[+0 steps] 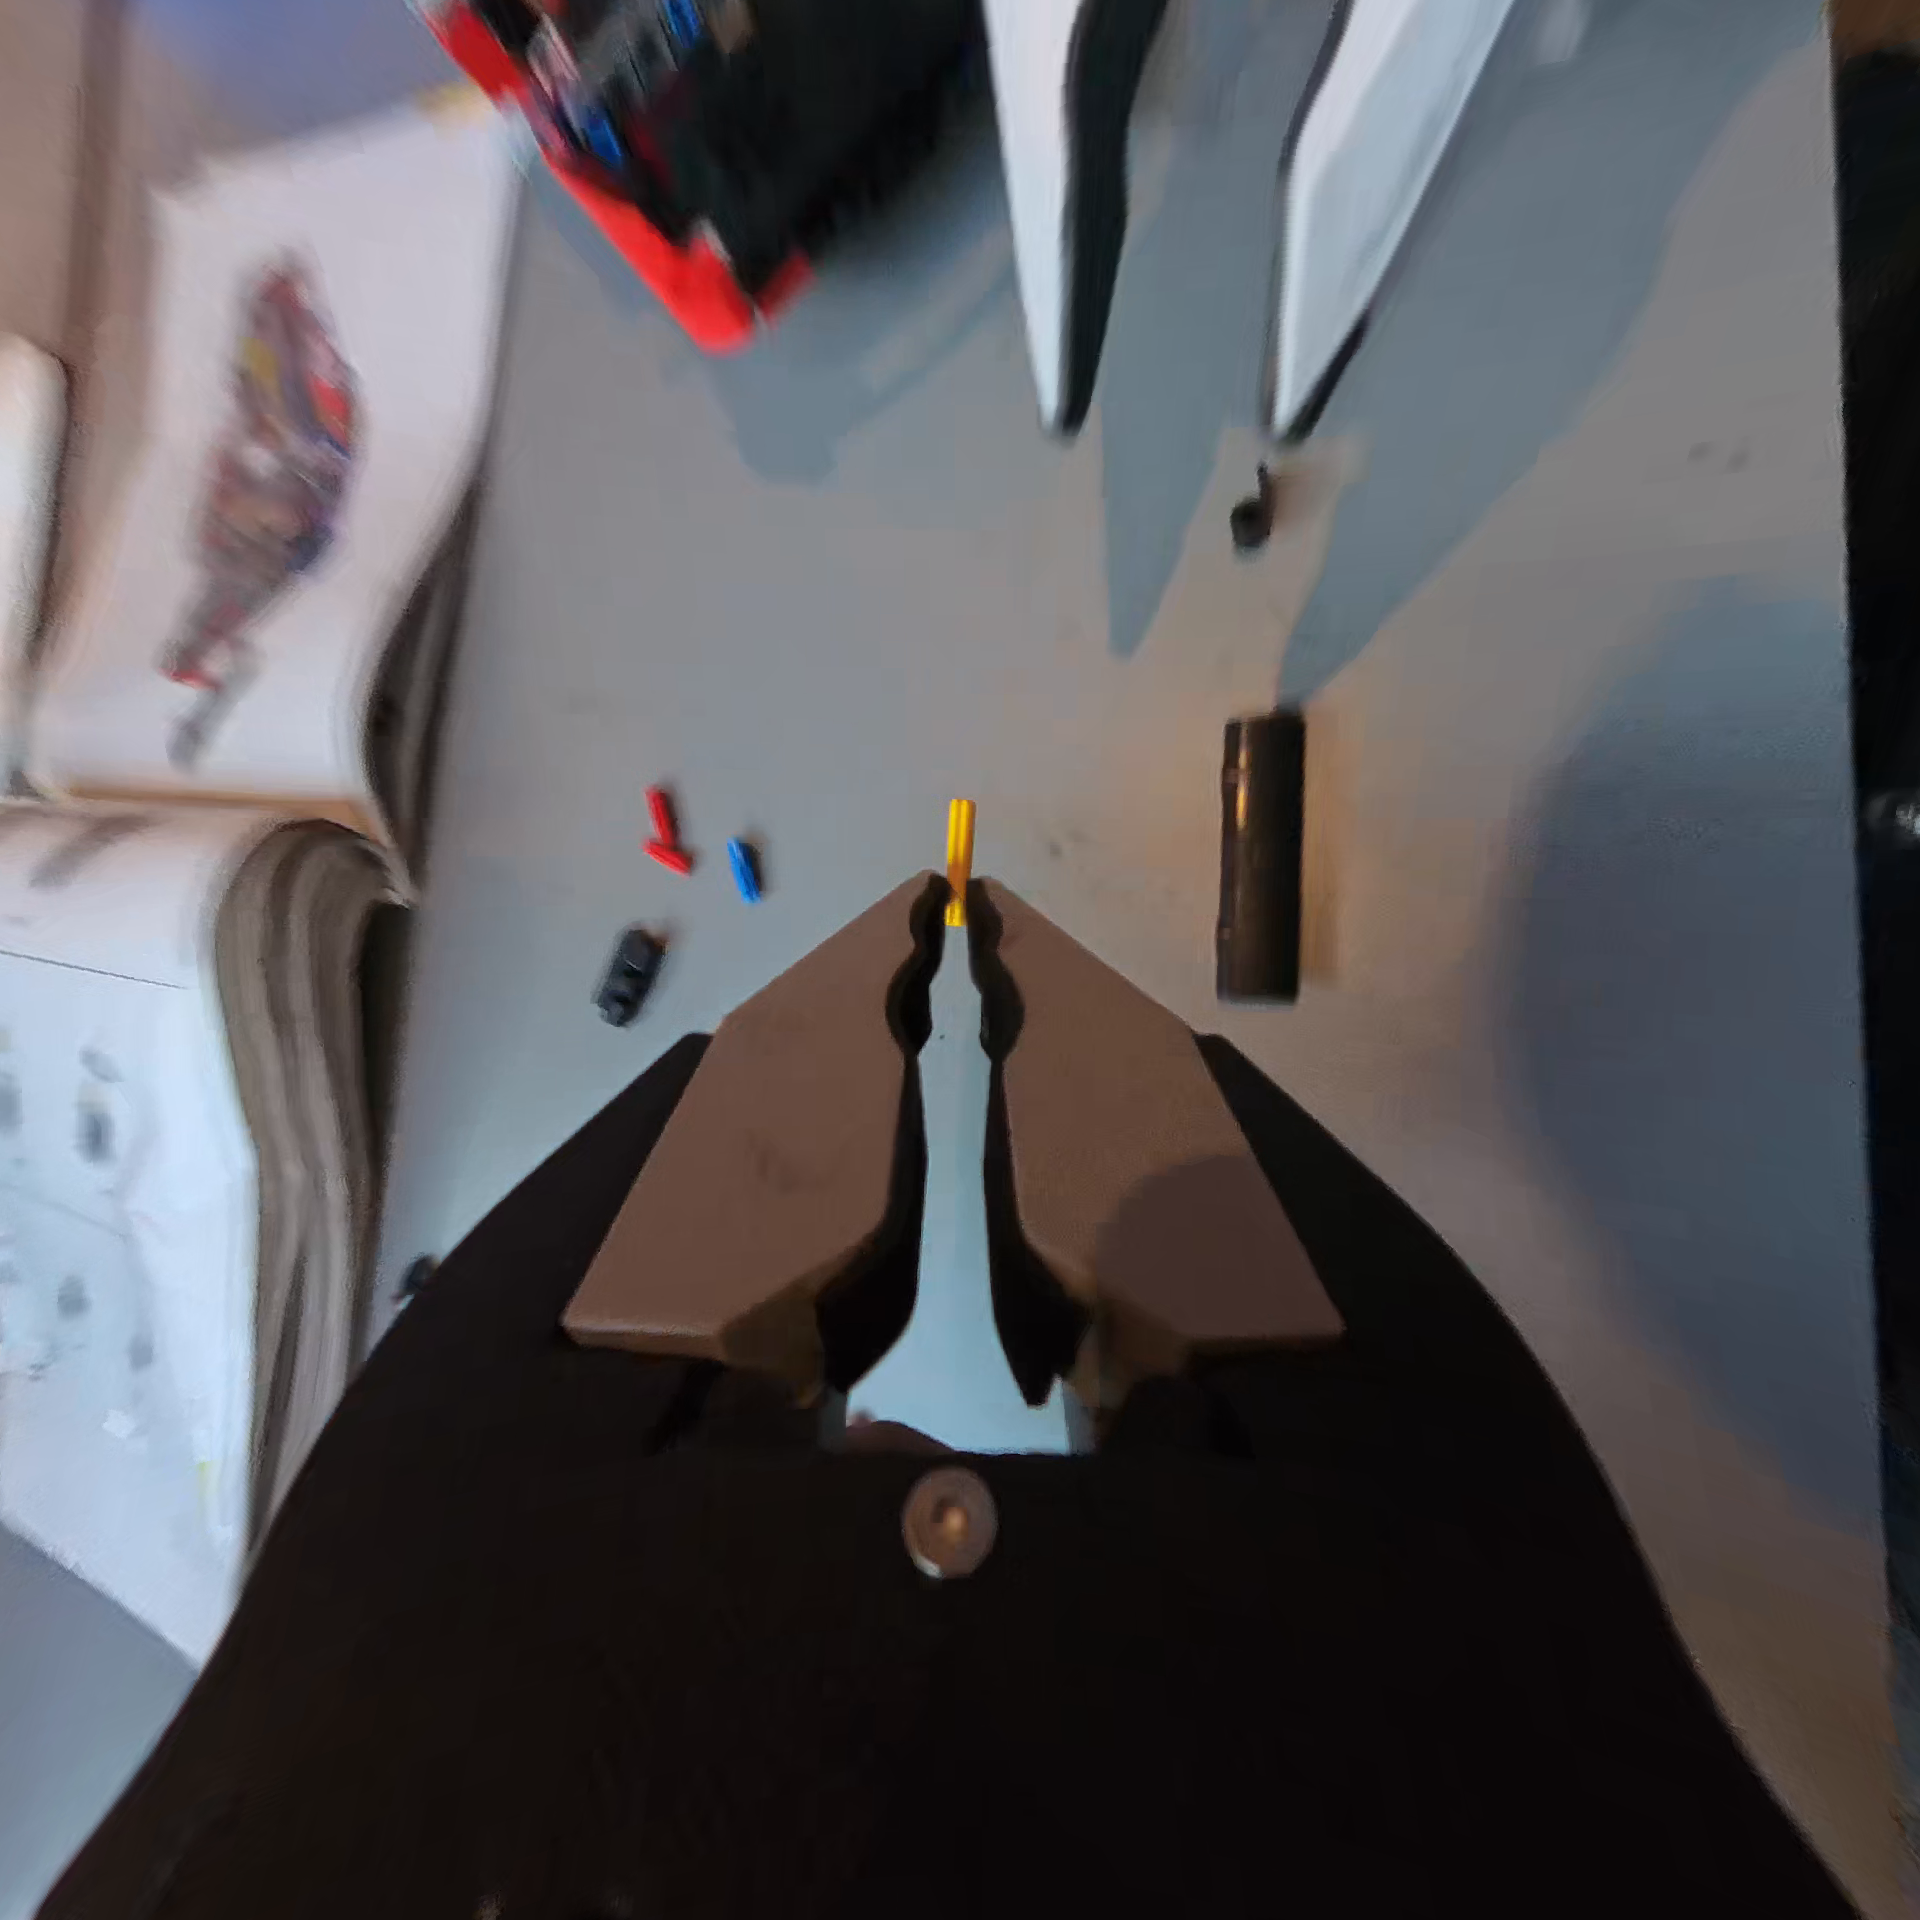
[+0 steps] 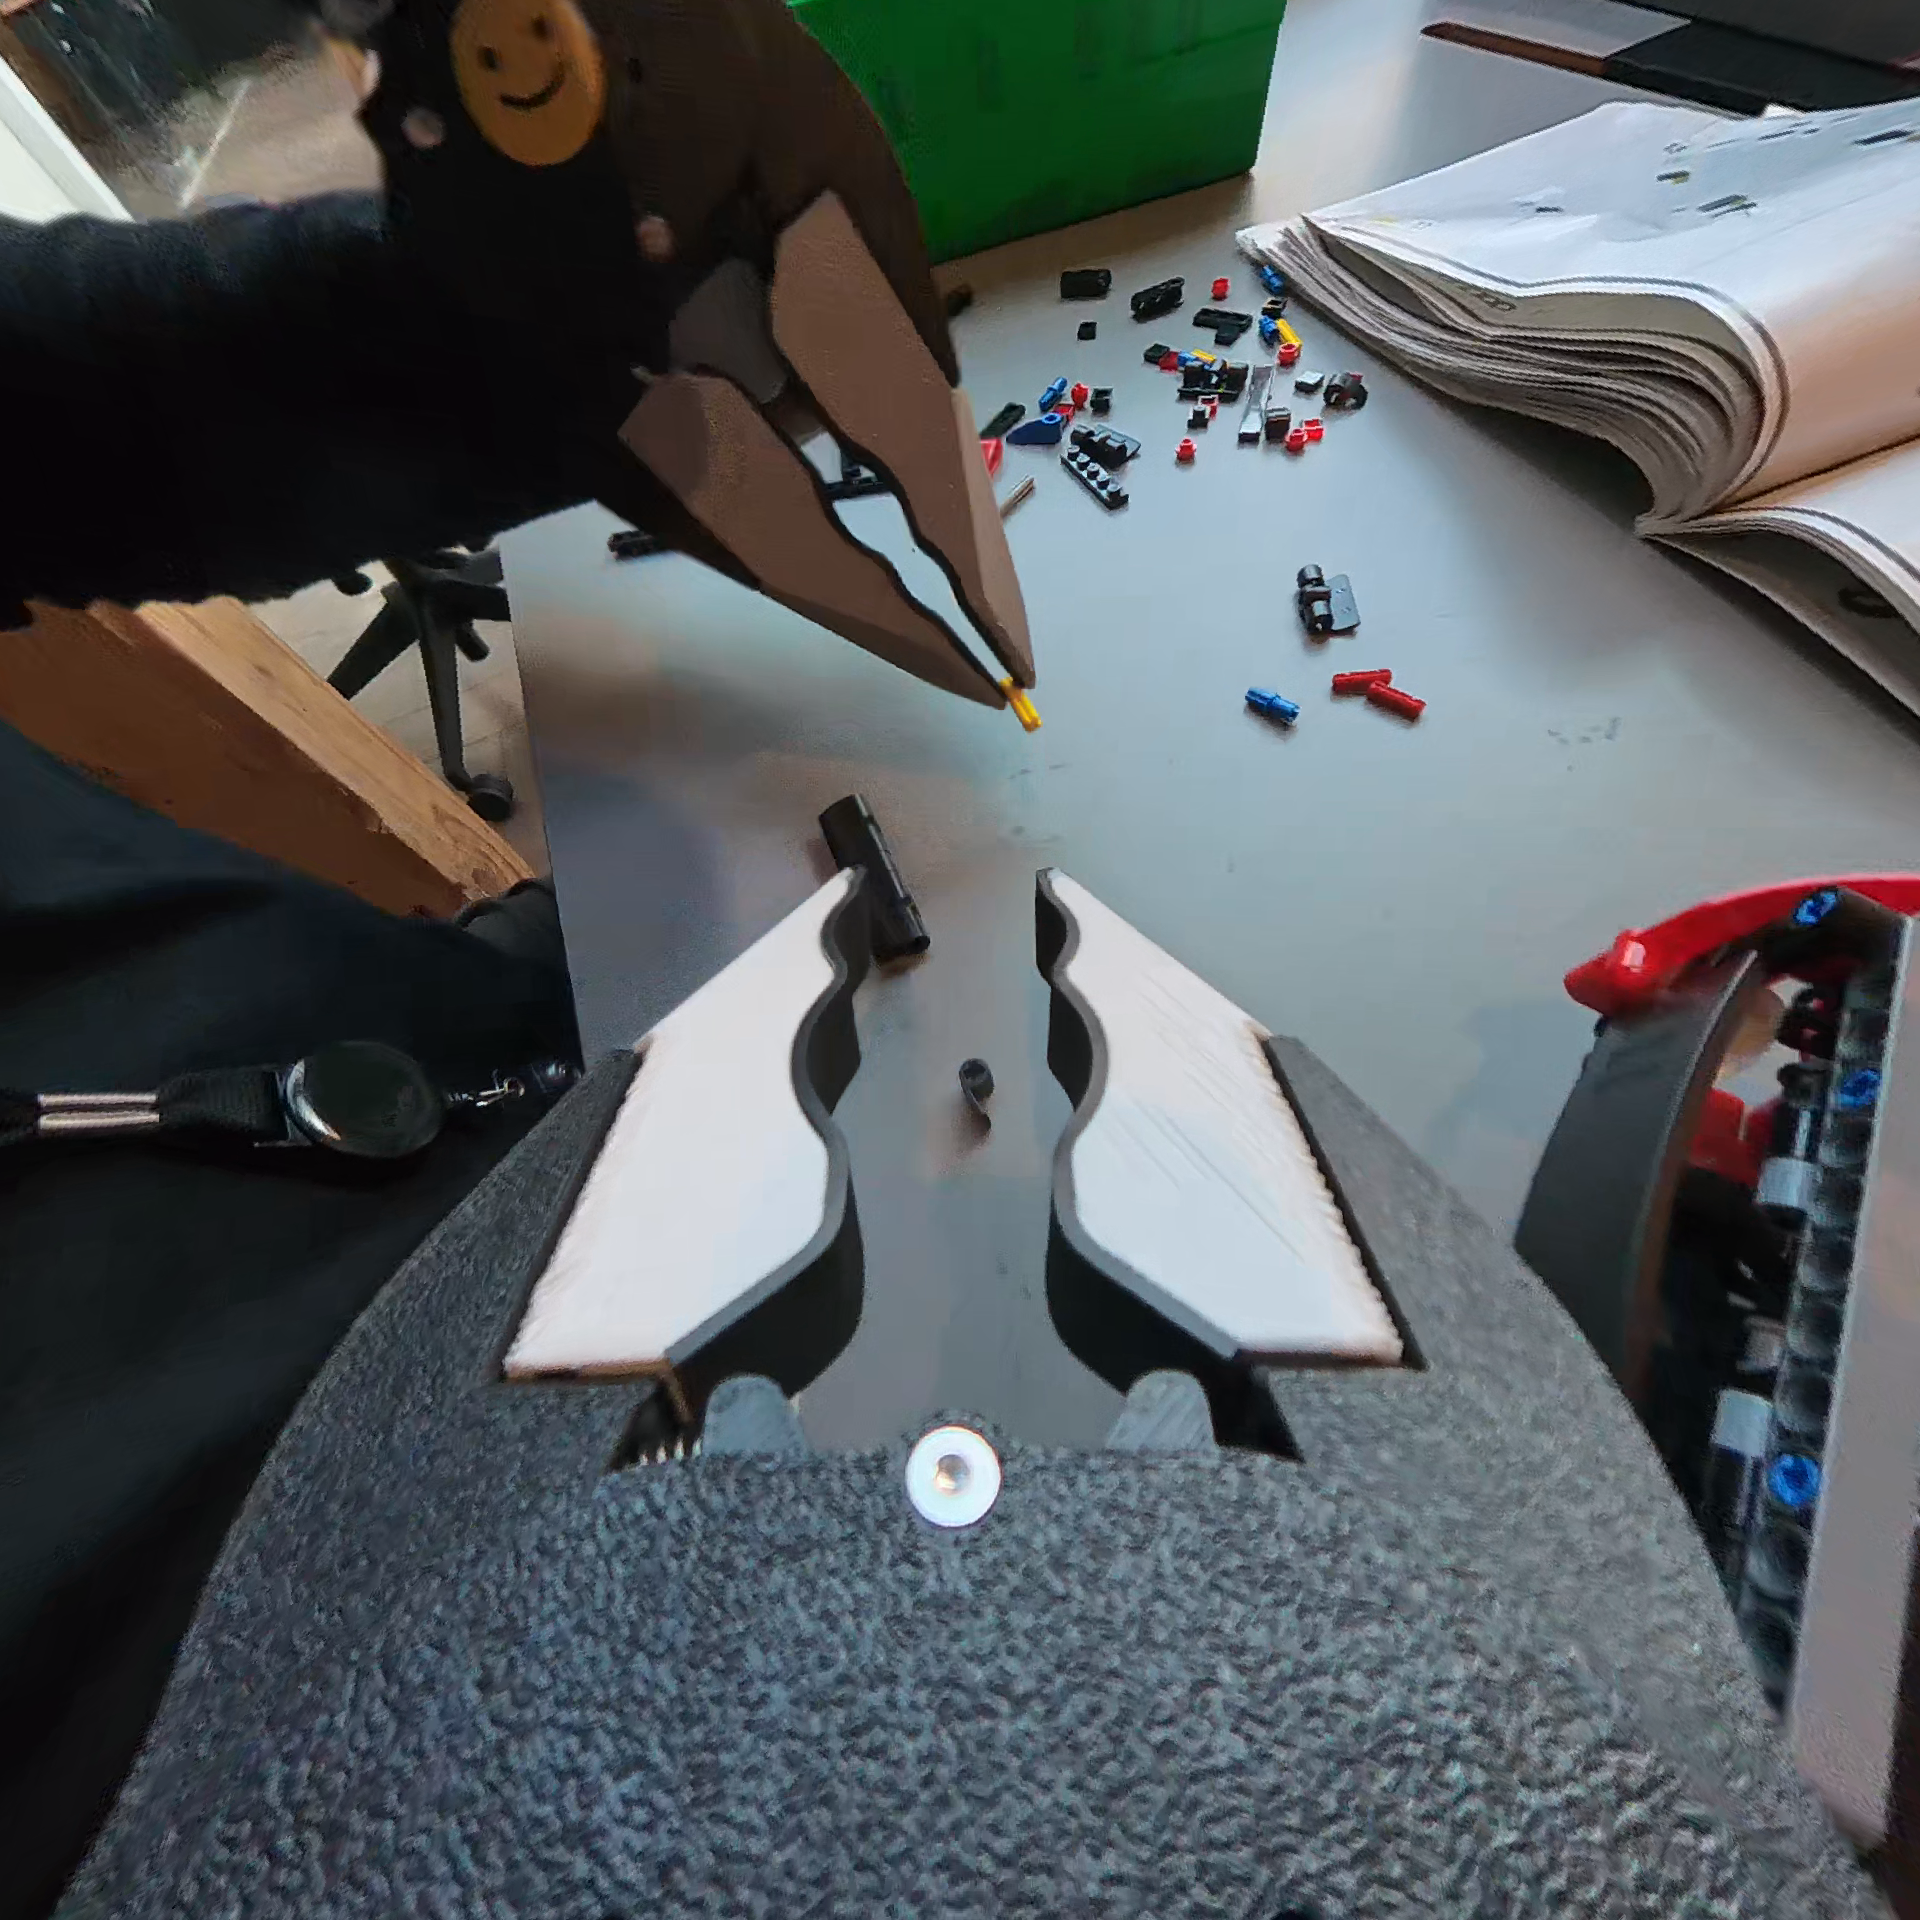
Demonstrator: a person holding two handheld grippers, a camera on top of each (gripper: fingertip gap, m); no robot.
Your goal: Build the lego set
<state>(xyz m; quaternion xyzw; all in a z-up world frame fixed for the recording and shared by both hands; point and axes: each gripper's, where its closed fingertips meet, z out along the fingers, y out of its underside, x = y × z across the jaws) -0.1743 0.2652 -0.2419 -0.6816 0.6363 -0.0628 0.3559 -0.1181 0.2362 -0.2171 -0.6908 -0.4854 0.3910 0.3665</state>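
Note:
My left gripper [image 1: 957, 885], with brown fingers, is shut on a small yellow axle pin [image 1: 960, 844] and holds it above the grey table; it also shows in the right wrist view [image 2: 1010, 686] with the yellow pin [image 2: 1021, 707]. My right gripper [image 2: 945, 883], with white fingers, is open and empty just above the table. A black tube piece [image 2: 875, 881] lies by its left fingertip, and a small black connector [image 2: 975, 1086] lies between the fingers. The red and black Lego model [image 2: 1766, 1195] stands at the right.
A blue pin [image 2: 1272, 704], two red pins [image 2: 1380, 691] and a black piece [image 2: 1326, 601] lie mid-table. A heap of loose pieces [image 2: 1205, 384] lies farther back. An open instruction booklet [image 2: 1621, 301] is at the right, a green box [image 2: 1049, 104] behind. The table edge [image 2: 535, 790] is left. The left gripper's tips are roughly 8 cm from the right gripper's.

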